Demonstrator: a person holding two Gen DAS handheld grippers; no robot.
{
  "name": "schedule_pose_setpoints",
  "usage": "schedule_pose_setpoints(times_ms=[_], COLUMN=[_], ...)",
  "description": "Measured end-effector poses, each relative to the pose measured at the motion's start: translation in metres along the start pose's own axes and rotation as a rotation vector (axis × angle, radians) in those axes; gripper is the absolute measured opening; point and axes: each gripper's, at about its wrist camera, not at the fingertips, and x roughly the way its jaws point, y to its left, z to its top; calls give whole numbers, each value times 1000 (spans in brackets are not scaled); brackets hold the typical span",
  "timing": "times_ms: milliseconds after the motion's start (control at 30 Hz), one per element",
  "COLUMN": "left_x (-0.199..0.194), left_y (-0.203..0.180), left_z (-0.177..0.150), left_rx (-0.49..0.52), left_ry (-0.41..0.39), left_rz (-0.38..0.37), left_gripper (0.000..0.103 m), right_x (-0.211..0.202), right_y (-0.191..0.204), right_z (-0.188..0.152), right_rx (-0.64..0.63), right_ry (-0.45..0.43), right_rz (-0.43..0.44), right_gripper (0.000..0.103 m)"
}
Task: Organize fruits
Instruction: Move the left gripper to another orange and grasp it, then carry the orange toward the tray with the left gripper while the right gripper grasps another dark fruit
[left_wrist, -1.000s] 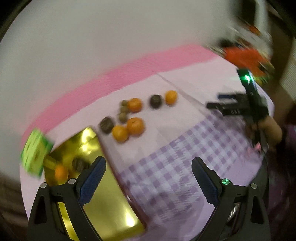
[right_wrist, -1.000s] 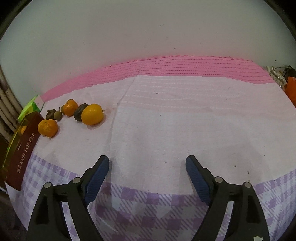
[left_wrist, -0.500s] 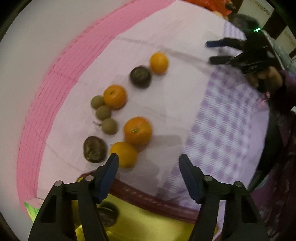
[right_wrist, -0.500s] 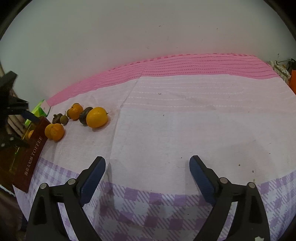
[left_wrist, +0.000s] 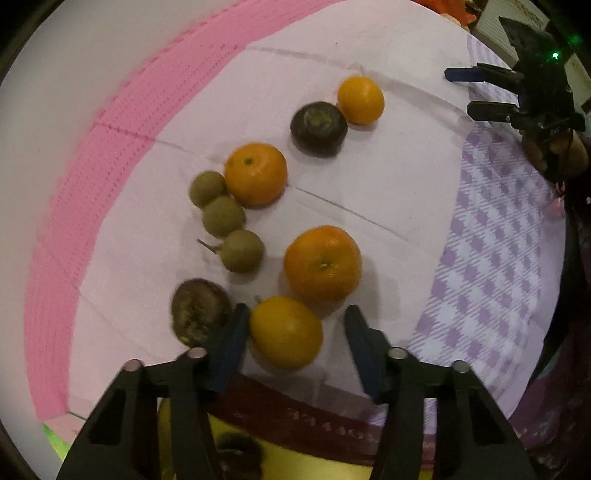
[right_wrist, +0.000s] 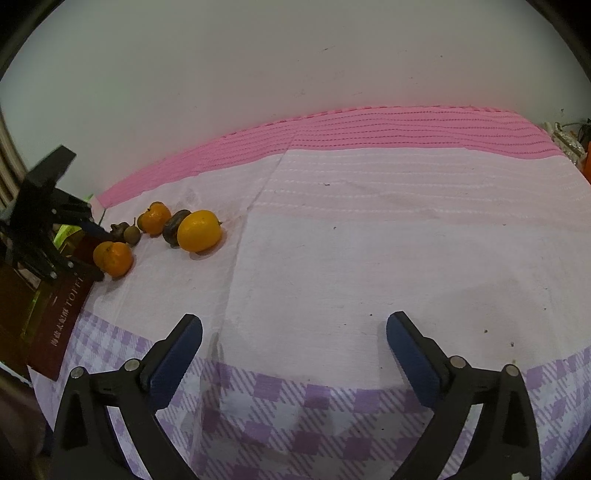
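1. Now the left claw (left_wrist: 293, 328), swung in from high over the worktop (left_wrist: 388, 192) within the last second, brackets the nearest orange fruit (left_wrist: 285, 331), jaws spread, not yet gripping; a pick looks imminent.
2. Behind it, the gold box (left_wrist: 288, 469) is cut off; one dark fruit (left_wrist: 236, 448) inside is barely readable.
3. Farther off lie the other fruits (left_wrist: 323, 263).
4. Farthest, the right claw (right_wrist: 294, 334) hangs released and empty.

Light: you get dim, warm indoor lighting.
Shadows: soft under the fruit (left_wrist: 323, 264).
Blur: your left view smears slightly.
Edges: fisheye bending, dark corners.
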Motion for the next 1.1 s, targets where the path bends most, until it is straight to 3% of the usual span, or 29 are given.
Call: schedule_pose_setpoints(times_ms=[100,333,433,667,733,1000,1100], left_x=[4,-2,-18,-44,-50,-71,-81], left_y=[2,-19,-41,-100,-121,-143,-144], left_z=[-6,-23,-40,-66,-70,-88,-98], left_rx=[-42,-205,-291,-635,-693,-881,-920], left_ry=[-24,-83,-154,-333,-371,-486,-513], left_rz=[-25,28,33,-31,-27,5,20], left_gripper=[38,38,38,38,38,38,38], right_x=[1,1,1,3,3,4,3], right_y=[0,-2,-1,1,1,2,-1], right_z=[1,-1,-1,0,0,-1,-1], right_rx=[0,7,5,1,1,-1,17], right_ry=[1,-2,-1,2,2,1,-11], right_rz=[3,13,11,3,3,-3,2], right_gripper=[101,102,102,102,102,101,93])
